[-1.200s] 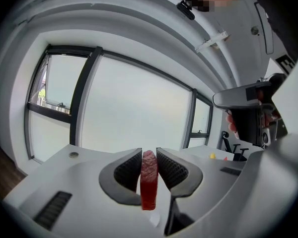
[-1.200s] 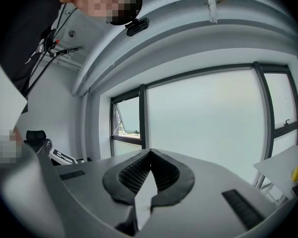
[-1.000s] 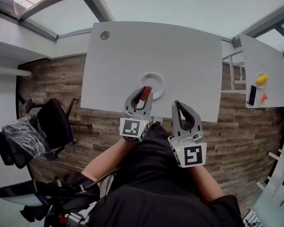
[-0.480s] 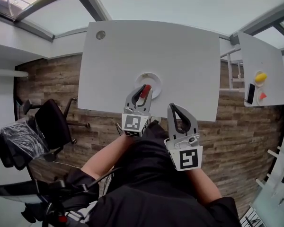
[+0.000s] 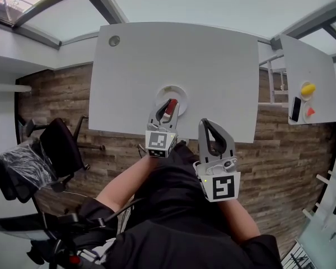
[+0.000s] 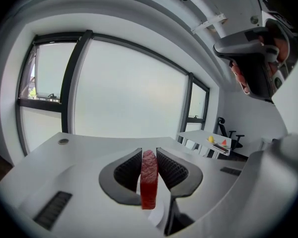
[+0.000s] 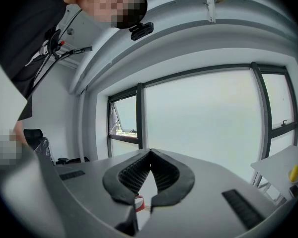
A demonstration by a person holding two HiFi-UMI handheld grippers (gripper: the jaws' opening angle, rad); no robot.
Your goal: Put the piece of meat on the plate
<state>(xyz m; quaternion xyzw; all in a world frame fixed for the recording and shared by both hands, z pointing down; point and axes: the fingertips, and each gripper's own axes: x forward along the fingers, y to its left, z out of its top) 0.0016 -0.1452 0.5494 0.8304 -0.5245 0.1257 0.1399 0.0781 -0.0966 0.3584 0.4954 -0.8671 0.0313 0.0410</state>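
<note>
- Meat [image 6: 148,182]: seemingly light, soft, perhaps slippery; clamped across flat faces by left gripper [image 6: 148,153], above plate [image 5: 182,91].
- Gentle squeeze advisable.
- Right gripper [image 7: 150,154]: clenched, empty.

Open tabletop, one crowded spot

I see the white table [image 5: 213,55] bare across upper centre and right. Only a round cap [image 5: 114,40] upper left and the plate [image 5: 180,89] at centre interrupt it, my left gripper [image 5: 168,102] with the piece of meat [image 5: 171,107] blocking the plate's near side.
</note>
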